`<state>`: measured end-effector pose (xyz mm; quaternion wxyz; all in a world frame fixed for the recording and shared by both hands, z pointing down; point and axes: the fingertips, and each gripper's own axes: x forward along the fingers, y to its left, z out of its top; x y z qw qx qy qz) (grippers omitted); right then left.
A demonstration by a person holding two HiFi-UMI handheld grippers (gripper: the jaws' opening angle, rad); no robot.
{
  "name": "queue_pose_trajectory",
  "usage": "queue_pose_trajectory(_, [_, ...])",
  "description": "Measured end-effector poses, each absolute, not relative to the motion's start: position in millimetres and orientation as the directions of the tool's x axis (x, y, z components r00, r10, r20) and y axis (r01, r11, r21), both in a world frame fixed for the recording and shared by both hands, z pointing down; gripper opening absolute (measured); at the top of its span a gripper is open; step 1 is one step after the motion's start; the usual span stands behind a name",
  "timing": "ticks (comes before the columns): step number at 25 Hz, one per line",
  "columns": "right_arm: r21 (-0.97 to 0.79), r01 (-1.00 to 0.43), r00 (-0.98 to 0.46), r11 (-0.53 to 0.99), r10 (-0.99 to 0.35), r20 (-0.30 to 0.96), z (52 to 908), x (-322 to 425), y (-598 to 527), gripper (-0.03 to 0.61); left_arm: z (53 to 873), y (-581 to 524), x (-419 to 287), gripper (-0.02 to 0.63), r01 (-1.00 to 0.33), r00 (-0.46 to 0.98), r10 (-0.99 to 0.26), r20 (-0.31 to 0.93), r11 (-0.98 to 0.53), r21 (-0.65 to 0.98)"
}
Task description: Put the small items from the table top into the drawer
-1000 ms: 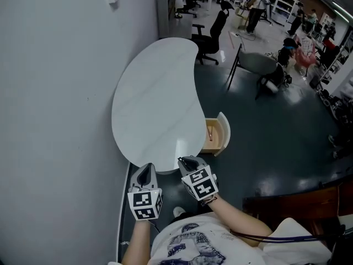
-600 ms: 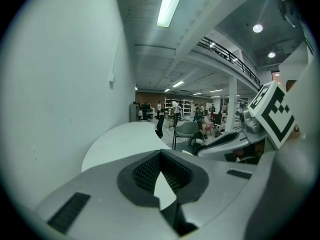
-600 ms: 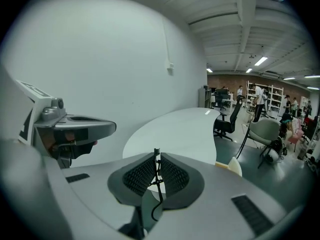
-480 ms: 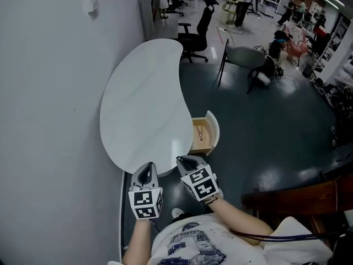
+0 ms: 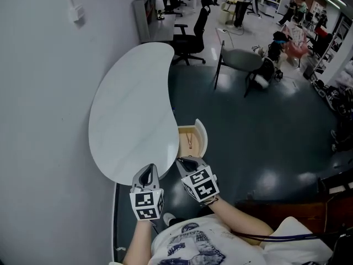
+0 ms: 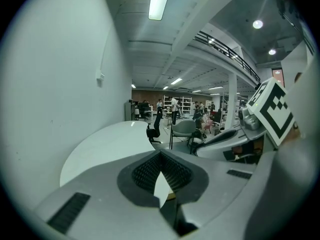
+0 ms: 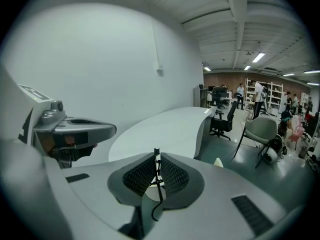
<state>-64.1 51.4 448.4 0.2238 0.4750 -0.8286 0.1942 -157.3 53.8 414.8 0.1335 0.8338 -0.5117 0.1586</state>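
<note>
seen from above: a white kidney-shaped table top point(image 5: 132, 115) set against a pale wall. at its right edge, pulled open, a small light wooden drawer point(image 5: 183, 148) with a thin reddish item point(image 5: 190, 139) lying inside. at the near end of the table top, side by side but not touching, the left gripper point(image 5: 147, 171) and the right gripper point(image 5: 188, 162), both pointing forward toward the table. on the left one, clenched, pad against pad, empty. on the right one, nearly closed and grasping a thin black wire-like item point(image 7: 156, 153), upright between the ribbed pads, well apart from the drawer.
</note>
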Motion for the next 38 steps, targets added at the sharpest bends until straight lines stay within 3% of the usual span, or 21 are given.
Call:
queue_pose_trajectory(20, [-0.152,-0.841,-0.499,0.519,-0.636,0.589,487,93,14,0.048,450,23,-6,0.02,-0.93,0.354,-0.821,0.448,-0.36,0.075])
queue_pose_trajectory(38, [-0.206,-0.837,-0.522,0.507,-0.625,0.581,498,146,10,0.048,458,22,37,0.02,-0.938,0.318,-0.815,0.484,-0.346,0.034])
